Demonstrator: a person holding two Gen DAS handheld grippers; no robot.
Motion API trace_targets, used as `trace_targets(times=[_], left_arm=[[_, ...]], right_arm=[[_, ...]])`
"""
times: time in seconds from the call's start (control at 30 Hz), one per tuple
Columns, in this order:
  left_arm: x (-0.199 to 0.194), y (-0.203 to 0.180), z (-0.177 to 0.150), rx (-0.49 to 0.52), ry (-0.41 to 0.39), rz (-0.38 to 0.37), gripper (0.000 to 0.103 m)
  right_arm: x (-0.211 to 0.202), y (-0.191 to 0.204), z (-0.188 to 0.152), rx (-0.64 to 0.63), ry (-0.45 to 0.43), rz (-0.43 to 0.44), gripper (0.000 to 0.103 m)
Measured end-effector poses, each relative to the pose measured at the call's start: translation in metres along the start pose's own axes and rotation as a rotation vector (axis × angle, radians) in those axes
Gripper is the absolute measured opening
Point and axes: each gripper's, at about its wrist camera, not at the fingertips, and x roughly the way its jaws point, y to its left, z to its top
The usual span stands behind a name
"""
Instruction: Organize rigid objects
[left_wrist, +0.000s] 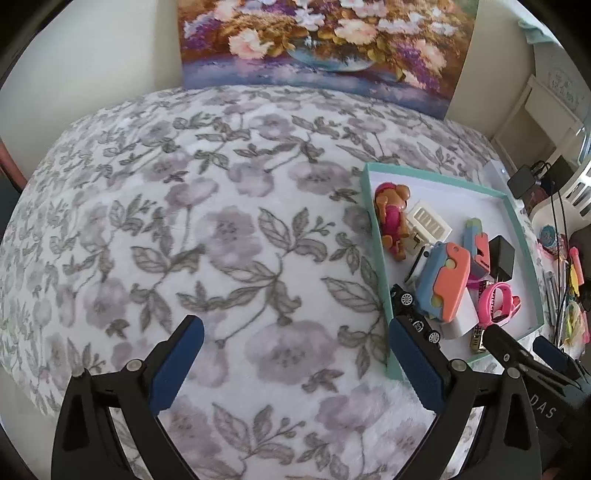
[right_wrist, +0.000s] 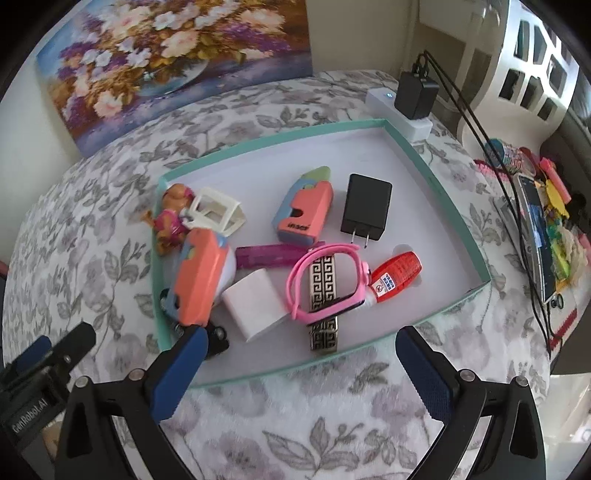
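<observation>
both grippers tilt steeply down over a floral blanket. the left gripper stands wide with nothing between its blue pads, left of a teal-rimmed tray at the frame's right. the right gripper is also wide and empty, at the tray's near edge. inside the tray, a black charger lies with prongs toward the lower frame; a pink watch rests across a patterned bar running top to bottom.

A flower painting leans behind the floral blanket, near a power strip.
</observation>
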Motion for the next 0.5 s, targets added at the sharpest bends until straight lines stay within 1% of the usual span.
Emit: trace_targets(times=[0.13, 0.27, 0.3, 0.43, 0.5], left_arm=[[-0.011, 0.011, -0.006, -0.015, -0.018, 0.0, 0.1], [-0.016, 0.013, -0.009, -0.003, -0.03, 0.023, 0.1], [-0.017, 0.013, -0.009, 0.001, -0.031, 0.031, 0.1], [-0.015, 0.01, -0.009, 0.013, -0.019, 0.019, 0.1], [-0.015, 0.008, -0.009, 0.024, -0.017, 0.029, 0.1]], right_arm=[[-0.009, 0.005, -0.006, -0.012, -0.017, -0.001, 0.103], [-0.014, 0.009, -0.006, -0.026, -0.035, -0.009, 0.103], [-0.015, 0.009, -0.006, -0.027, -0.039, -0.008, 0.103], [-0.018, 0.01, -0.005, -0.031, -0.051, -0.001, 0.103], [-0.019, 0.011, -0.005, -0.036, -0.054, -0.005, 0.103]])
